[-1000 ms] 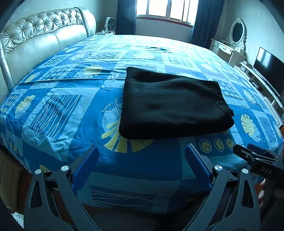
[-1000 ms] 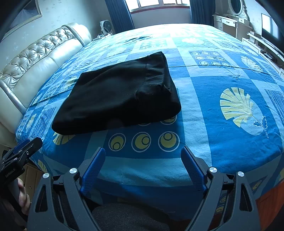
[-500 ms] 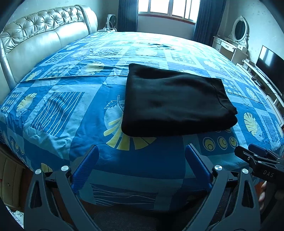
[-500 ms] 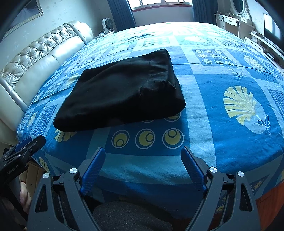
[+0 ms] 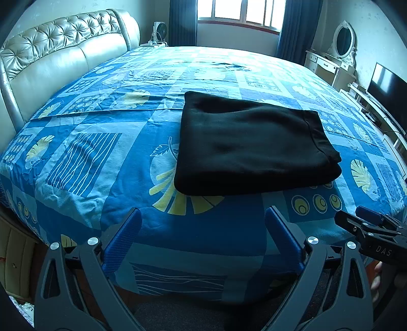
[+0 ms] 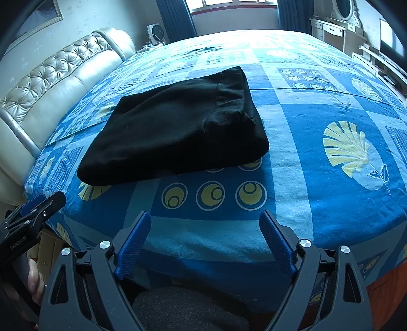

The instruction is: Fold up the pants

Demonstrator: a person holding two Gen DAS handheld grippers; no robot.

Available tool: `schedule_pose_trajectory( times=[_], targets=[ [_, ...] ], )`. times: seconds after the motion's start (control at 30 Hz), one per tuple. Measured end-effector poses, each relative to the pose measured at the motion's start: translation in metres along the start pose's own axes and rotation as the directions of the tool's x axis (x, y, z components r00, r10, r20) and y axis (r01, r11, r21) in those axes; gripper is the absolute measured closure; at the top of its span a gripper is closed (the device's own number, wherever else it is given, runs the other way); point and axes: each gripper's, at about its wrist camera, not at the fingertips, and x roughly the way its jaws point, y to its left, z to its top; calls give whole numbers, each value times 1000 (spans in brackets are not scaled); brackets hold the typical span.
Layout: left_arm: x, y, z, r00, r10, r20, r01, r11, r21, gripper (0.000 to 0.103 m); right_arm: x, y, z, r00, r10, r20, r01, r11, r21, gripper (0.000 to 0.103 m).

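Black pants [image 5: 251, 145] lie folded into a flat rectangle on the blue patterned bedspread [image 5: 84, 157], a short way in from the near edge. In the right wrist view the same pants [image 6: 178, 127] sit ahead and to the left. My left gripper [image 5: 202, 219] hangs open over the bed's near edge, with nothing between its blue pads. My right gripper [image 6: 204, 221] is open too, empty, short of the pants. Each view catches the other gripper at its side: the right gripper [image 5: 371, 229] and the left gripper [image 6: 33, 211].
A tufted cream headboard [image 5: 51, 58] borders the bed on the left. A white dresser with an oval mirror [image 5: 343, 43] and a television [image 5: 386, 86] stand along the right wall. A small fan [image 5: 160, 30] sits by the curtained window [image 5: 239, 12].
The view has tilted up slightly, so the pants sit a little lower in both views. Both grippers stay open and empty and the pants have not shifted on the bed.
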Motion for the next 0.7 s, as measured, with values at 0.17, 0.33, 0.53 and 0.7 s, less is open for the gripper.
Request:
schedule_pose_trajectory(
  times=[0.17, 0.33, 0.53, 0.7],
  targets=[
    [0, 0, 0, 1000, 1, 0, -1, 1000, 0, 6, 0, 0, 0, 1000, 2, -3, -2, 1000, 1, 17],
    [0, 1, 1, 1000, -16, 0, 16, 1000, -9, 6, 1, 0, -1, 1000, 4, -6, -4, 1000, 3, 17],
    [-17, 25, 38, 994, -65, 85, 71, 995, -68, 2, 7, -5, -1, 997, 58, -45, -57, 998, 29, 17],
    [6, 78, 91, 980, 101, 172, -91, 994, -68, 2, 2, -26, 57, 992, 121, 28, -122, 991, 56, 17]
  ],
)
